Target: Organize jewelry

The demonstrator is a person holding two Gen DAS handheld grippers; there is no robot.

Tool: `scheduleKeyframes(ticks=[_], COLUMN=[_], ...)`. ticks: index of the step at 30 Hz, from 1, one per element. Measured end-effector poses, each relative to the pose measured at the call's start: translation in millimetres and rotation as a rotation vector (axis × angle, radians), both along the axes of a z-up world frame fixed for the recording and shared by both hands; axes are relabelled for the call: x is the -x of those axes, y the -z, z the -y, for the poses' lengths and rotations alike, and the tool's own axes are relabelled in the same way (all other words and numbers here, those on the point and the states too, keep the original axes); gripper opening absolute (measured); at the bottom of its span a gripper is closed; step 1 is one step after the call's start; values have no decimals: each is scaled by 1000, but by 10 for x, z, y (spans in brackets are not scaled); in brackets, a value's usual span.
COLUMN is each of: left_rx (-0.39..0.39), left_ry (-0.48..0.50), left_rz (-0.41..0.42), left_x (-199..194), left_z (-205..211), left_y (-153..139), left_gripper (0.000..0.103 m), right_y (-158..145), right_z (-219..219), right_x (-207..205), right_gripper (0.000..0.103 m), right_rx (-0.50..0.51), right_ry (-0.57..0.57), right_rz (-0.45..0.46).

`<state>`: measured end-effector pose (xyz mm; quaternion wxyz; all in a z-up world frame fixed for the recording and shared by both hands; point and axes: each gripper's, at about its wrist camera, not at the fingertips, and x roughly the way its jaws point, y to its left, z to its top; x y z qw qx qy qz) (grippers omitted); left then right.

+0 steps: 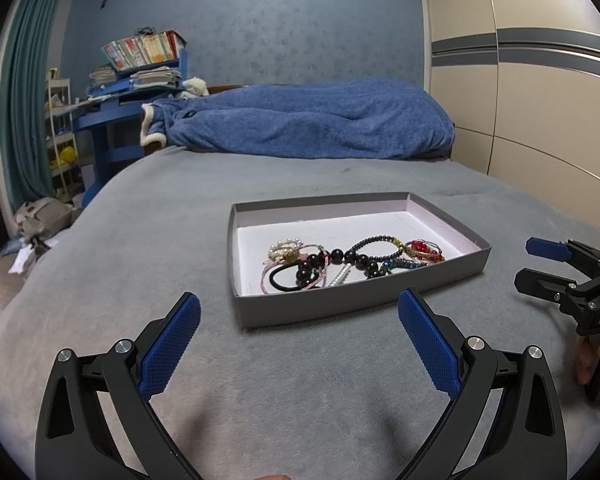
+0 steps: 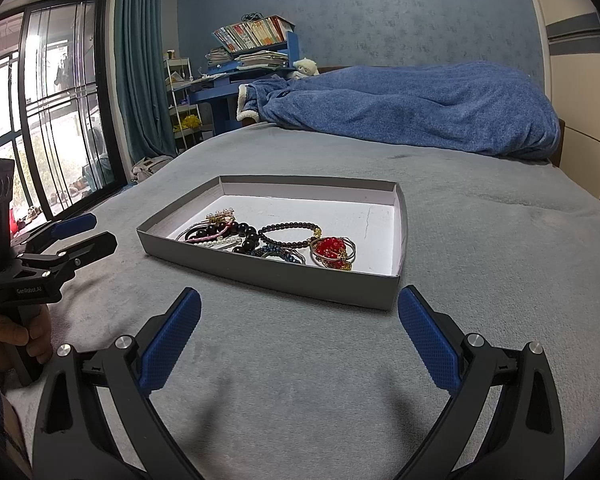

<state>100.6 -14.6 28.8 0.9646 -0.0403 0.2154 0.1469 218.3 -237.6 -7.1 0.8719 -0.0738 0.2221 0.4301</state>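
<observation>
Left gripper point(image 1: 300, 316) spread wide before jewelry point(image 1: 352, 258) in tray point(image 1: 360, 300).

You have a shallow grey box tray point(image 1: 340, 308) with a white inside, lying flat on the grey bedcover. All the jewelry sits bunched toward its near side: a pearl hair tie point(image 1: 286, 249), a black elastic band point(image 1: 284, 278), large black beads point(image 1: 332, 258), a small dark bead bracelet point(image 2: 290, 234) and a red beaded piece point(image 2: 332, 252), tangled and touching.

One grey cardboard tray point(image 1: 440, 280) on the bed. Two grippers: left gripper point(image 1: 299, 312), right gripper point(image 2: 299, 308). One jewelry heap point(image 1: 352, 262), pieces too tangled to count.
</observation>
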Motion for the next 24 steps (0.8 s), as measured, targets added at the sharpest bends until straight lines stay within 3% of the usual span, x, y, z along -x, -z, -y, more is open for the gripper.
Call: scheduleKeyframes(ticks=[6,11,16,19,24], left_rx=[21,69,34,-2,-4], left_ry=[0,-27,-96,-156,-197], left_rz=[-21,-95,-219,-323,-425], left_x=[-27,-33,117,257,446], left_z=[-30,-209,-547,-859,-1225], left_y=[20,48,92,178,305], left_gripper=[98,98,98,98,98], right_y=[-2,35,81,142,218], right_z=[2,39,203,431,847], right_x=[-3,-19,-131,-226,-427], right_gripper=[97,97,97,97,97], right_rx=[2,16,76,126,171], right_ry=[2,22,77,122,211], right_rz=[0,-22,-74,-105,-155])
